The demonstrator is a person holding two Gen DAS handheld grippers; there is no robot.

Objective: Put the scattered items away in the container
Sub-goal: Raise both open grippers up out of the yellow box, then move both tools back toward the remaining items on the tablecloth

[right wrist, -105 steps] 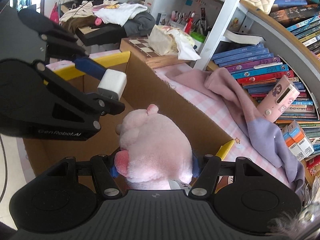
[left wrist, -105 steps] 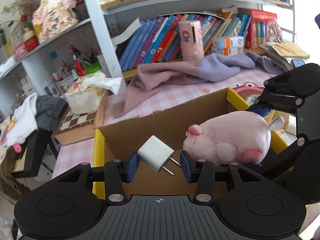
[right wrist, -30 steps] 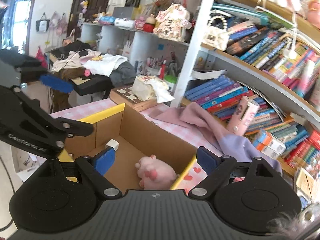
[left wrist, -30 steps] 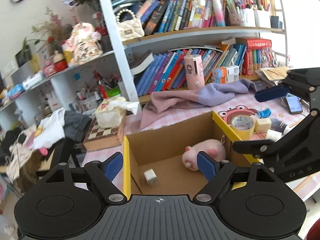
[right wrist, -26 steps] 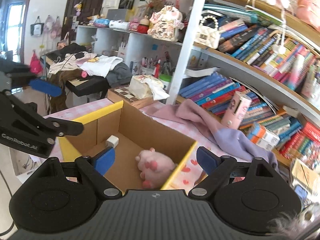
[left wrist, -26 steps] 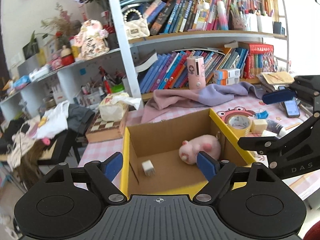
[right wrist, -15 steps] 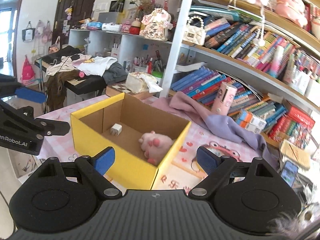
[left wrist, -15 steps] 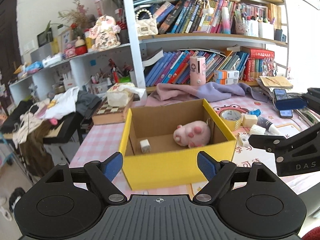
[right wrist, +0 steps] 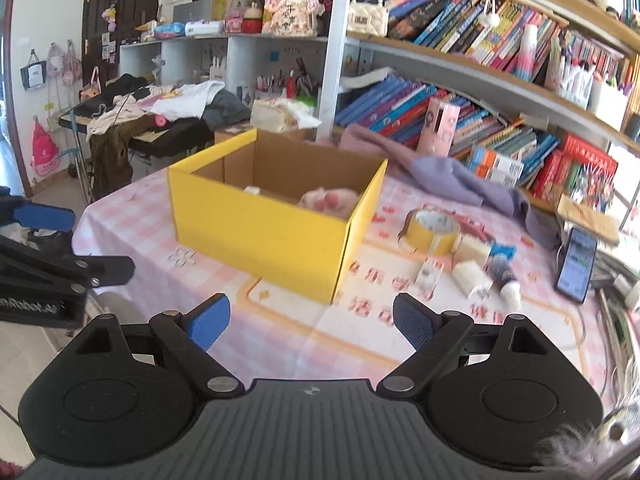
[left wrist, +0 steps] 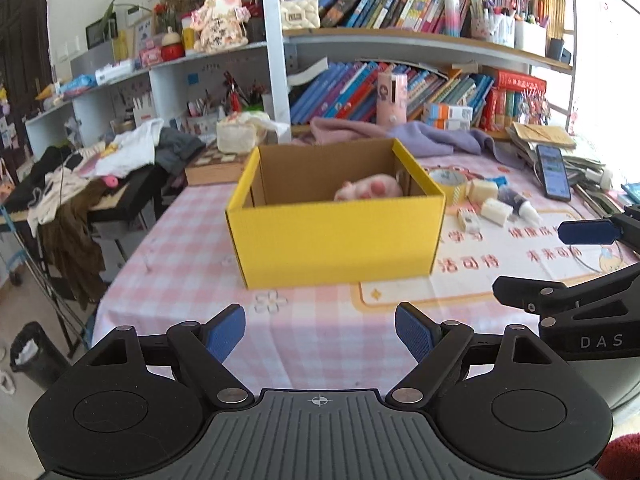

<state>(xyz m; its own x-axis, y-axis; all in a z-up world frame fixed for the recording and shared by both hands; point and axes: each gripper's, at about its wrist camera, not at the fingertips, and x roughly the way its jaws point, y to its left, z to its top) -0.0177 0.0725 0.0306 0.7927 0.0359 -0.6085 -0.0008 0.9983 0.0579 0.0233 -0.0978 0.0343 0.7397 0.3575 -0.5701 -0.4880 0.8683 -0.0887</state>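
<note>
A yellow cardboard box (left wrist: 336,240) (right wrist: 256,236) stands on the pink checked tablecloth. Inside it lie a pink plush toy (left wrist: 370,188) (right wrist: 330,200) and a white charger (right wrist: 252,191), whose top just shows over the rim. My left gripper (left wrist: 320,330) is open and empty, well back from the box's near wall. My right gripper (right wrist: 306,320) is open and empty too, in front of the box's near corner. To the box's right lie a yellow tape roll (right wrist: 432,226) (left wrist: 448,182), white blocks (left wrist: 496,210) (right wrist: 470,272), a small white packet (right wrist: 430,272) and a small dark bottle (right wrist: 502,272).
A phone (right wrist: 576,264) (left wrist: 554,172) lies at the table's right side by a stack of papers. A lilac cloth (right wrist: 440,172) sprawls behind the box before a full bookshelf. A chessboard box (left wrist: 216,164) with a tissue pack is back left; a clothes-covered keyboard stand (right wrist: 140,120) is beyond the table's left edge.
Both grippers have drawn back and lower from over the box, so its near outer wall now faces them. The charger and the plush toy, held earlier, lie in the box.
</note>
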